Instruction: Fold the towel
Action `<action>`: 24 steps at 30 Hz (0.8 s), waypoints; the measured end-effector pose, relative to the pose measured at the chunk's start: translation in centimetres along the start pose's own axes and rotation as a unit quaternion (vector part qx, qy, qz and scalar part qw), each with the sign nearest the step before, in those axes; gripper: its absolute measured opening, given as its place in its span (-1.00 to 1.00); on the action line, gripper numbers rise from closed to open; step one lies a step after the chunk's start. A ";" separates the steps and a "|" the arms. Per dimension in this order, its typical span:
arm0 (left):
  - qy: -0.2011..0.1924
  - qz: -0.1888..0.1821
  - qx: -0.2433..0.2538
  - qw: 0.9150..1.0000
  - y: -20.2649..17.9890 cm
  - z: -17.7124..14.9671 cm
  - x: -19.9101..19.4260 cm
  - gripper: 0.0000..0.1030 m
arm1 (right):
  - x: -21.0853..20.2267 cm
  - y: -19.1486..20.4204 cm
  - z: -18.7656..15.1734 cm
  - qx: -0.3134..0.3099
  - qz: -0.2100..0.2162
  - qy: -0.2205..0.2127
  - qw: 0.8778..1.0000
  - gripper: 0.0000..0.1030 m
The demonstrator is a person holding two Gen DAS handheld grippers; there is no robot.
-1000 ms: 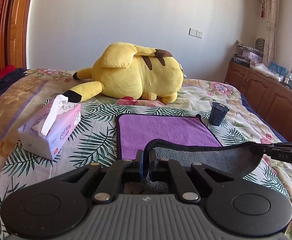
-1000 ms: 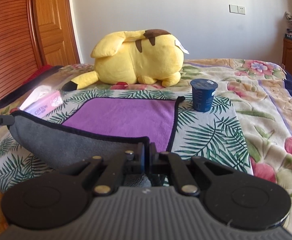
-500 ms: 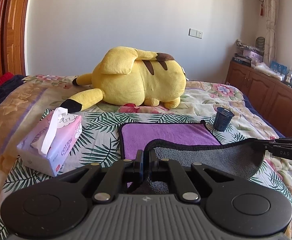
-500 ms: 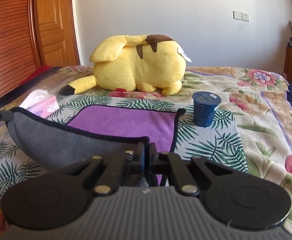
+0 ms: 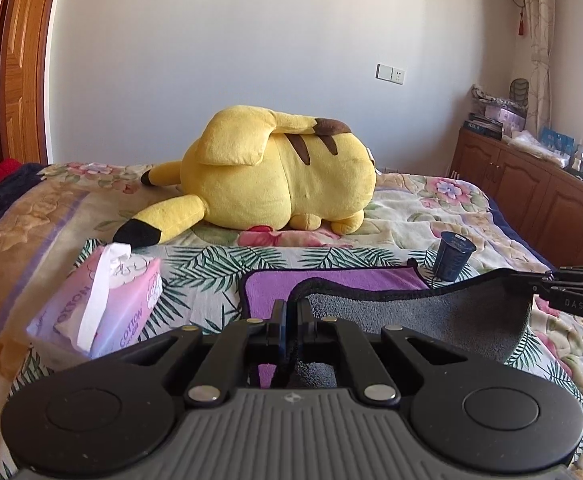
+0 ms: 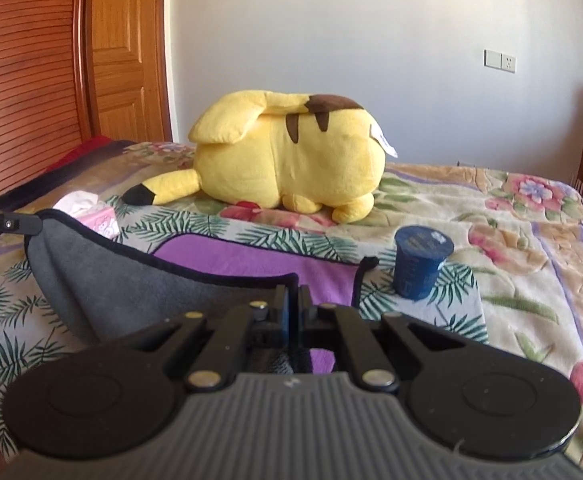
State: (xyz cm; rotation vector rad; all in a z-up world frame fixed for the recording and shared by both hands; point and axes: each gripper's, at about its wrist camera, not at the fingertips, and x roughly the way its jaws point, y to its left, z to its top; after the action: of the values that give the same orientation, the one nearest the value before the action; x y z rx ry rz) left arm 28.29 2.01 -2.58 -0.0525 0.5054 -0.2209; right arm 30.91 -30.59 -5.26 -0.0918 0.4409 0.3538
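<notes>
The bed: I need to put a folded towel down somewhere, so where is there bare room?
Free: floral blanket right of the blue cup; leaf-print sheet between tissue pack and towel. Crowded: far end, filled by the Pikachu plush.

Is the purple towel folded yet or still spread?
Mid-fold: the purple-and-grey microfibre towel has its near edge lifted grey-side-up, the far purple half flat on the bed.

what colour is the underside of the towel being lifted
Grey, with black edging; the towel top face is purple. Shows best in the right wrist view.
</notes>
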 end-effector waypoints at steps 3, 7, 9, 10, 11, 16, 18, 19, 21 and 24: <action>-0.006 0.002 0.005 1.000 0.0 0.7 0.1 -1.00 | 0.2 -0.3 0.9 -0.009 -0.005 -0.008 1.000 -0.91; -0.012 0.003 0.010 1.000 0.0 1.8 0.4 -1.00 | 0.4 -0.4 1.8 -0.023 -0.011 -0.019 0.999 -0.91; -0.015 0.004 0.017 1.000 -0.2 2.3 0.8 -1.00 | 0.6 -0.4 2.2 -0.031 -0.014 -0.025 0.999 -0.91; -0.017 0.004 0.020 1.000 -0.3 2.6 0.9 -1.00 | 0.8 -0.3 2.5 -0.037 -0.016 -0.027 0.999 -0.91; -0.019 0.004 0.025 1.000 -0.4 3.0 1.1 -1.00 | 1.0 -0.3 2.7 -0.042 -0.018 -0.029 0.999 -0.91; -0.028 0.012 0.038 0.999 -0.8 4.5 2.4 -1.00 | 2.3 -0.5 3.7 -0.052 -0.027 -0.034 0.998 -0.91; -0.027 0.011 0.038 0.999 -0.8 5.0 3.1 -1.00 | 2.8 -0.6 4.0 -0.053 -0.030 -0.037 0.997 -0.91; -0.028 0.012 0.040 0.999 -0.9 5.2 3.4 -1.00 | 3.0 -0.7 4.1 -0.055 -0.031 -0.039 0.997 -0.91; -0.031 0.012 0.048 0.998 -1.0 5.5 4.0 -1.00 | 3.6 -0.9 4.2 -0.060 -0.035 -0.040 0.997 -0.91; -0.036 0.017 0.052 0.998 -0.9 5.7 5.0 -1.00 | 4.5 -1.1 4.2 -0.064 -0.042 -0.040 0.996 -0.91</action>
State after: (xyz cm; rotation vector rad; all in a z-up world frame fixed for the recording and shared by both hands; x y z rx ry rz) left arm 35.14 0.00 0.11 0.0492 0.4211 -0.2109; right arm 36.75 -29.49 -3.39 -0.2188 0.3335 0.3014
